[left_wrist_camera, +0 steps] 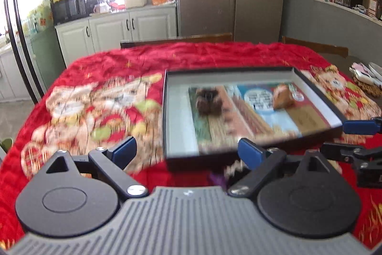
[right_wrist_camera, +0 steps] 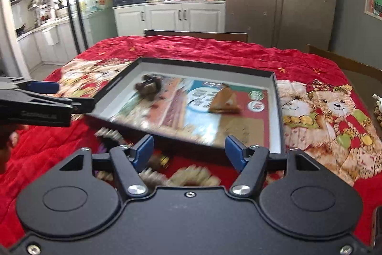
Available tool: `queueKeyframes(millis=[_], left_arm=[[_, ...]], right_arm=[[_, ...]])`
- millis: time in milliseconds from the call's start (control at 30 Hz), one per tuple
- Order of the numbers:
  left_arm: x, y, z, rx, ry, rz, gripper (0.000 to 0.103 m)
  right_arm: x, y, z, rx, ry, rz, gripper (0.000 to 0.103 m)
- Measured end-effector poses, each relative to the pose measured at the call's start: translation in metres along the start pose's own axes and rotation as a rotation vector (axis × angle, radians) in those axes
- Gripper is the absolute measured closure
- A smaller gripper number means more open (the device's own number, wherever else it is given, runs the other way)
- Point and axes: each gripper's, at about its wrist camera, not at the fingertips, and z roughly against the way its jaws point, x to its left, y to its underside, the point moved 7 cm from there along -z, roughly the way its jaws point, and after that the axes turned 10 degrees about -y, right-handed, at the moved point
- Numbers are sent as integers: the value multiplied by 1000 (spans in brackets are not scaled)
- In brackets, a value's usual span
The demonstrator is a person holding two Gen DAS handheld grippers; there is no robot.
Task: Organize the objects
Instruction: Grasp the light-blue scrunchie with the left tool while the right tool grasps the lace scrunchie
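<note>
The left gripper sits low in its own view, blue fingers spread wide with nothing between them. The right gripper is likewise spread and holds nothing, low centre in its view.

Just beyond both lies a shallow black tray with a grey inner wall, seen in the right-centre of the left view and the middle of the right view. Its near edge is blurred. A printed sheet covers its floor. On the sheet rest a dark brown lump toward the left and a tan wedge toward the right, well apart.

Under the near edge of the tray, blurred pale toothed pieces lie on the red bear-print cloth.

Beyond the table, white cabinets stand in the upper part of the frame.
</note>
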Motion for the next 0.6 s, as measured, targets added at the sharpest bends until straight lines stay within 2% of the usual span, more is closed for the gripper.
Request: queueKeyframes(millis=[133, 267, 333, 500, 600], left_arm=[[7, 28, 5, 43, 22, 15, 7], [11, 51, 8, 71, 34, 34, 9], [11, 57, 8, 76, 39, 32, 13], [6, 72, 2, 120, 61, 31, 35], [4, 79, -2, 127, 74, 38, 38]], right_arm=[[24, 21, 11, -13, -32, 17, 46], [47, 34, 19, -38, -29, 66, 47], [58, 38, 21, -42, -30, 86, 47], [70, 49, 15, -28, 9, 122, 52], [71, 54, 11, -15, 16, 123, 57]])
